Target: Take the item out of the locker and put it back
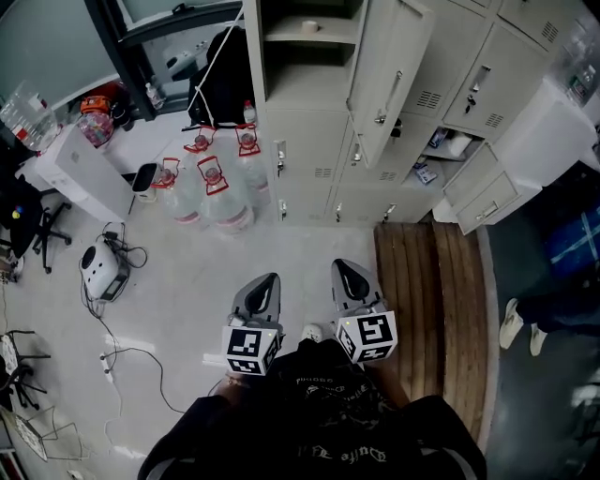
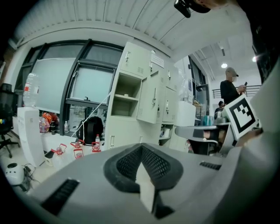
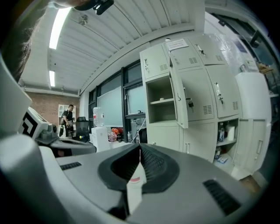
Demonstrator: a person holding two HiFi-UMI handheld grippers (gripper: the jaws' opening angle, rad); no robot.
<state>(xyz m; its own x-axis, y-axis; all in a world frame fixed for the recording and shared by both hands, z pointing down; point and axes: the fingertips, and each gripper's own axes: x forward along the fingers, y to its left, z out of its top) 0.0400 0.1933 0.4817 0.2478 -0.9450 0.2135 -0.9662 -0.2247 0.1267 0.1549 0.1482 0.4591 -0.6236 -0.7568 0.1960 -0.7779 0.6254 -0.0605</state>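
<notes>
Over on the left, water jugs (image 1: 211, 192) crowd the floor. The left gripper (image 1: 266, 287) is held low at the person's waist, jaws pressed together on nothing. The right gripper (image 1: 345, 277) beside it is the same, closed and empty. Both are well apart from the locker (image 1: 300, 141), where the item (image 1: 309, 26), a small pale thing I cannot identify, sits on the upper shelf. The door (image 1: 394, 66) hangs open just right of that shelf. I'd guess a reaching gripper could knock it, or arrive closed and shove the item deeper. The wooden platform (image 1: 431, 300) on the right could catch a foot.
</notes>
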